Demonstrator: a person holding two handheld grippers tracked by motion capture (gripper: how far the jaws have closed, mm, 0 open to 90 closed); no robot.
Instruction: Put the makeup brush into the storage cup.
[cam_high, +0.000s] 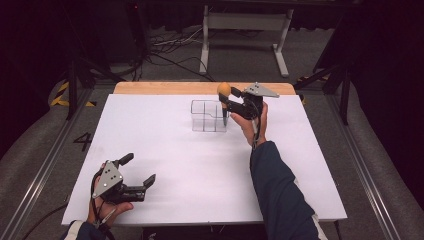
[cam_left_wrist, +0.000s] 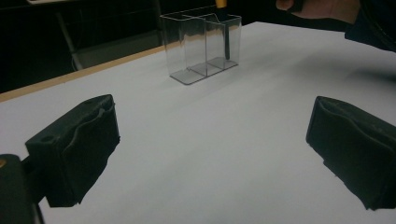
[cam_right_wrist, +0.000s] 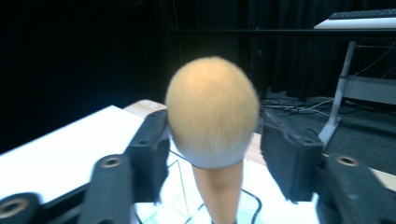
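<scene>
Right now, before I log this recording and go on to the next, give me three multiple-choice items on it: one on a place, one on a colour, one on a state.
1. Where does the makeup brush stand?
A. In the clear organizer
B. Flat on the white table
C. In the left claw

2. What colour are the brush's bristles?
A. Blue
B. Orange-tan
C. Black

3. How are the right claw jaws?
A. Clamped on the brush
B. Apart, either side of the brush without pressing it
C. Shut on nothing

Answers:
1 A: the handle drops into the organizer's near-right compartment in the left gripper view.
2 B: the rounded head looks orange-tan in the right gripper view.
3 B: that view shows gaps between both pads and the brush.
</scene>
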